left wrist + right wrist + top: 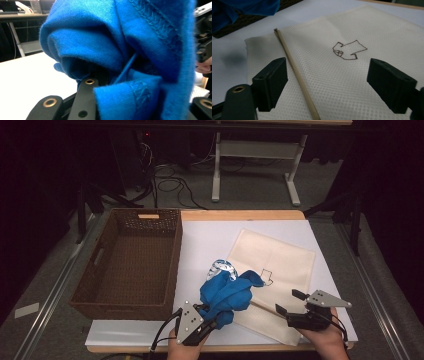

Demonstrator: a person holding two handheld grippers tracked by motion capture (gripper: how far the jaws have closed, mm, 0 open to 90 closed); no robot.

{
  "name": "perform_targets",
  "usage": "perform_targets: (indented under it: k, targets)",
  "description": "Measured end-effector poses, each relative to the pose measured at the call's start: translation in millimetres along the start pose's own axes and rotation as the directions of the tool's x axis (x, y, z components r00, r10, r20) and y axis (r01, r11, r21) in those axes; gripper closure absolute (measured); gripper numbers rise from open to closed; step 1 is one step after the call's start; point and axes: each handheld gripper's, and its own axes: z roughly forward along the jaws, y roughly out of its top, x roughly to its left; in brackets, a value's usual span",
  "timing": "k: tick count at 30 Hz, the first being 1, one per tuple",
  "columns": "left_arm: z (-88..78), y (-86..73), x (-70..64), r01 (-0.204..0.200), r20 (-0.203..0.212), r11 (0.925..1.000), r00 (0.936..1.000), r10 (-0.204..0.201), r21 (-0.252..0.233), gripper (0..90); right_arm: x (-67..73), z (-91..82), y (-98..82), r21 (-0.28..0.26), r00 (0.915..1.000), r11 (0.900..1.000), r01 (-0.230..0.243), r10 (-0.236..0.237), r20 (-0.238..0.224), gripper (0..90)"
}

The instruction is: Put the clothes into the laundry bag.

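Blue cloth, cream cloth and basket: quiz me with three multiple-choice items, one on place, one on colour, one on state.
1. Where is the basket?
A. left of the cream cloth
B. on the cream cloth
C. right of it

2. What colour is the cloth in the left gripper?
A. red
B. blue
C. green

3. How is the right gripper?
A. shut on a cloth
B. holding a stick
C. open, holding nothing

Answers: A, it stands at the table's left; B, the blue cloth bunches between its jaws; C, its jaws stand apart above the cream cloth.

support: wooden table (240, 214) | on it: white sheet (210, 237) | on sheet: wicker basket (130, 265), cream cloth (280, 260)
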Motion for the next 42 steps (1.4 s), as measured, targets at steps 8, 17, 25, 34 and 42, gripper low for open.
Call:
perform_targets:
  k: [8,17,25,34,42]
  targets:
    - [-2.5,0.6,4.4,0.012,-0.016,0.9999,0.9998,-0.012,-0.007,73.2,2.1,27.3,15.7,0.052,0.9993,0.998,0.038,-0.038,0.006,18.8]
    - [1.2,-0.5,5.1,0.017,-0.018,0.9999,0.9997,-0.016,0.001,73.2,10.0,39.9,-7.3,0.146,0.9969,0.986,0.075,-0.070,-0.036,30.1]
    - [0.3,-1.2,5.4,0.022,-0.022,0.9998,0.9995,-0.022,-0.001,73.1,8.6,43.6,-10.4,0.178,0.9934,0.978,0.111,-0.104,-0.049,49.5]
    - [-1.5,-1.7,6.9,0.027,-0.028,0.9996,0.9992,-0.027,0.001,73.1,4.0,44.5,-7.8,0.184,0.9931,0.976,0.117,-0.113,-0.031,66.7]
    - [-5.1,-1.1,6.3,0.025,-0.037,0.9997,0.9990,-0.025,-0.008,73.1,-2.5,43.0,-8.0,0.195,0.9954,0.976,0.093,-0.087,-0.039,72.3]
